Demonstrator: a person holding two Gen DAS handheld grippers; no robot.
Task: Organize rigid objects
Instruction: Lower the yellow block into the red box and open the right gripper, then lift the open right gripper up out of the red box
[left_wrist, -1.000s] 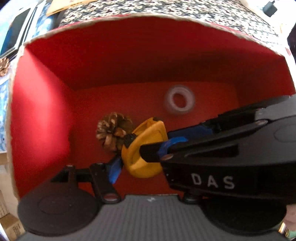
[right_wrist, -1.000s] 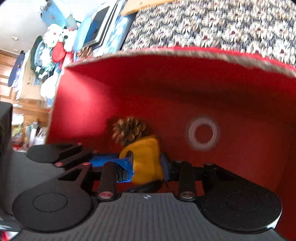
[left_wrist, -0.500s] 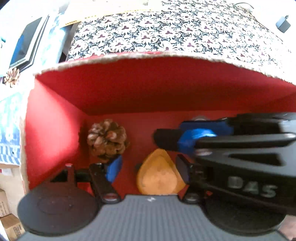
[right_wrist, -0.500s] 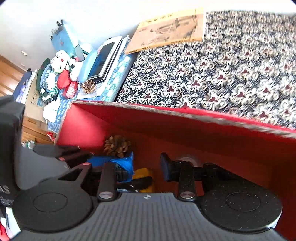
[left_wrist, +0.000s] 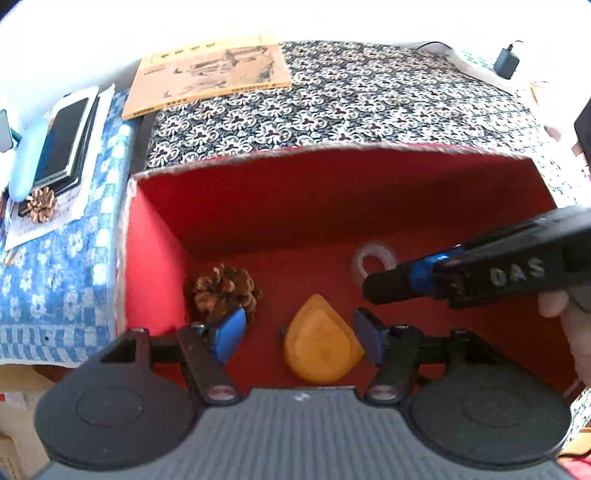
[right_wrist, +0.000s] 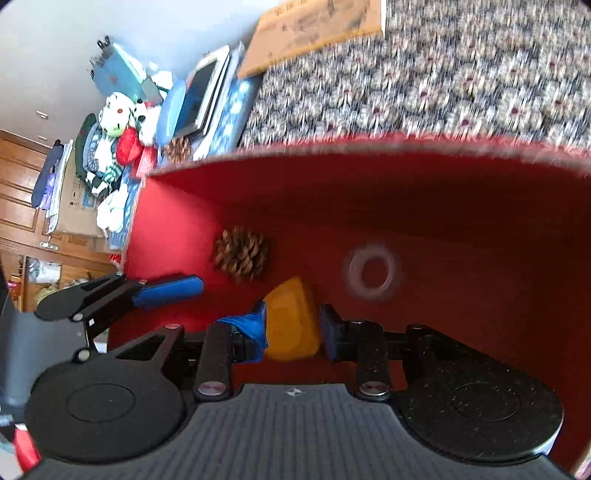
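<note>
Both tongs have lifted out of the red box since a second ago, leaving the yellow piece lying on its floor, so this placement looks done. The left gripper and right gripper hang released above it, jaws apart, framing it without touching. It rests between the pinecone and tape ring.

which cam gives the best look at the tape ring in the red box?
Right wrist. The tape ring lies flat on the floor of the red box with its whole outline unblocked, though motion-blurred. In the left wrist view the ring is partly covered by the right gripper reaching in front of it.
</note>
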